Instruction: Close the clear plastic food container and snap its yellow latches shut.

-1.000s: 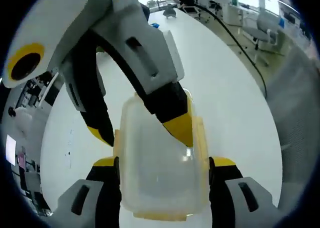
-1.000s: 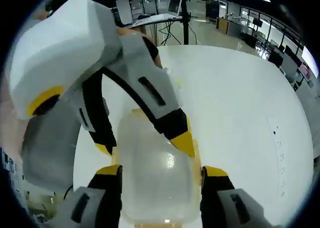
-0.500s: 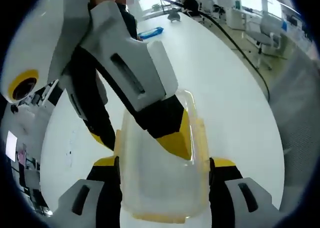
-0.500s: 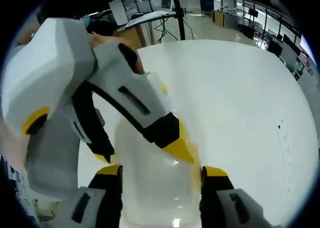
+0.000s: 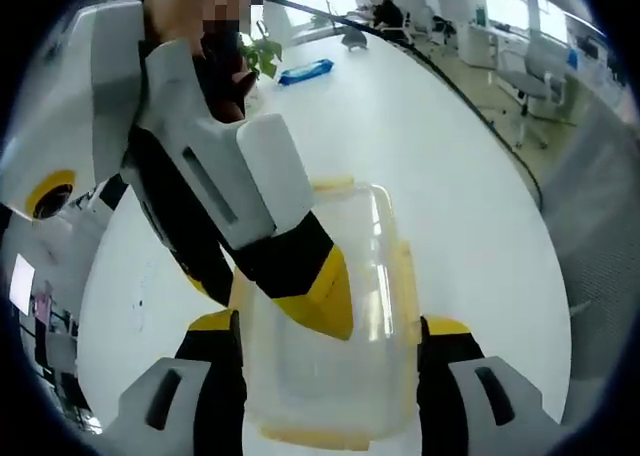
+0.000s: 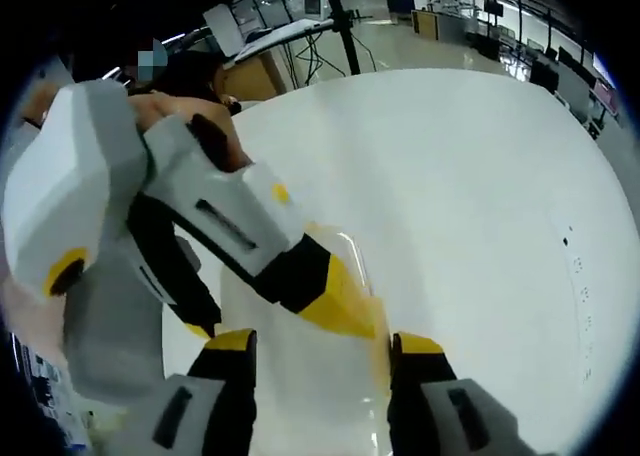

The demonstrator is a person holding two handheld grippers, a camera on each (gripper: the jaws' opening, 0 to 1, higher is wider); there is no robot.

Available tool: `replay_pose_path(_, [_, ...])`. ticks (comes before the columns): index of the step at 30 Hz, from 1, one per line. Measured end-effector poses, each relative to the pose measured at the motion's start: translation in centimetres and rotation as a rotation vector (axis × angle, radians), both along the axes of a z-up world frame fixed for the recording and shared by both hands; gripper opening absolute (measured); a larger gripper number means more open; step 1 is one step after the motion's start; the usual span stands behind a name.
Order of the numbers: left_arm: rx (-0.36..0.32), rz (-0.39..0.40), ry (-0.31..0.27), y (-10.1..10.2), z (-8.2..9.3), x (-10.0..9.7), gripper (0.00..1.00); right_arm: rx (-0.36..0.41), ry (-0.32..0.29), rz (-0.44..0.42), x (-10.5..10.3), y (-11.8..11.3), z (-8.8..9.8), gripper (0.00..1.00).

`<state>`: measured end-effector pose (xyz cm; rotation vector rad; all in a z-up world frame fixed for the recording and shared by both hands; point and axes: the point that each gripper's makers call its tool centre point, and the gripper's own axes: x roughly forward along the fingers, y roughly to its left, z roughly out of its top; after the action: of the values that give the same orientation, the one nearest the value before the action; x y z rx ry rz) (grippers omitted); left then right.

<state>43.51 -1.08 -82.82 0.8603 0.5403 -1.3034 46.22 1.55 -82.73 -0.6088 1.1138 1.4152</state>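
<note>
The clear plastic container with its lid on lies on the white table, with a yellow latch along its side. My left gripper has its jaws pressed against the container's two long sides. The right gripper reaches in from the upper left, one yellow fingertip lying over the lid. In the right gripper view the container sits between the jaws of my right gripper, which close on its sides. The left gripper's yellow fingertip rests at the container's right edge.
A blue flat packet and a small green plant sit at the table's far end. Desks and chairs stand beyond the table edge. A person's hand holds the left gripper. Bare white table stretches to the right.
Both cameras have tilted, showing more of the far table. The right gripper's jaws have drawn slightly closer together on the container. The other gripper's fingertip has slid lower over the lid in each view.
</note>
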Motion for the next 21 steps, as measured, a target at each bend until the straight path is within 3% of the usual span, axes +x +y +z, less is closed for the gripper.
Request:
replay_pose_path(7, [0.002,0.018,-0.023,-0.2,-0.2,0.2,0.66,-0.034,0.035,0.0,0.0,-0.2,-0.1,0.5])
replay_pose_path(11, [-0.089,0.093,-0.022,-0.8,0.0,0.3,0.66,-0.01,0.028,0.012,-0.1,-0.2,-0.1,0.5])
replay_pose_path(14, [-0.139,0.137,-0.034,-1.1,0.0,-0.1,0.67,0.057,0.059,-0.03,-0.3,0.8,-0.3,0.5])
replay_pose_path(16, [-0.16,0.153,-0.036,-1.2,0.1,-0.5,0.67,0.06,0.054,-0.006,-0.7,1.0,-0.3,0.49])
replay_pose_path(21, [-0.179,0.111,-0.005,-1.2,0.3,-0.4,0.69,0.135,0.039,0.019,-0.7,0.9,0.1,0.5])
